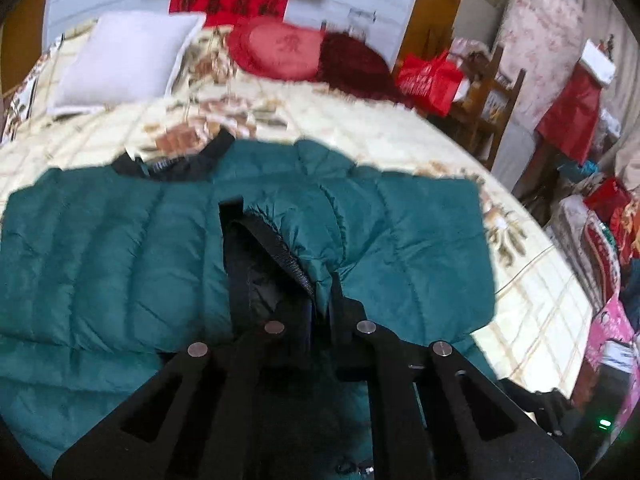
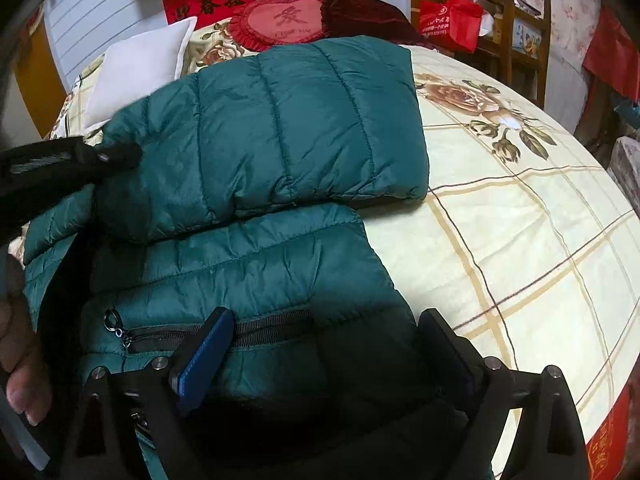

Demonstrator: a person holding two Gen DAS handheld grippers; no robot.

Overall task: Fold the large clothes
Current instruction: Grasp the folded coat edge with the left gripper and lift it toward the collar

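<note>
A teal quilted down jacket (image 1: 100, 248) lies spread on the bed, its black collar at the far side. My left gripper (image 1: 316, 304) is shut on the sleeve cuff (image 1: 288, 256), which has a black elastic edge, and holds the sleeve over the jacket body. In the right wrist view the jacket (image 2: 280, 248) lies with a sleeve folded across it (image 2: 272, 128). My right gripper (image 2: 324, 344) is open and empty, its jaws apart over the jacket's zip pocket (image 2: 224, 330). The left gripper shows at the left edge there (image 2: 116, 156).
The bed has a cream floral quilt (image 2: 520, 240). A white pillow (image 1: 128, 64), a red cushion (image 1: 280, 50) and a dark red cushion (image 1: 352, 64) sit at the head. A wooden chair with a red bag (image 1: 432, 80) stands to the right, with clutter beside the bed.
</note>
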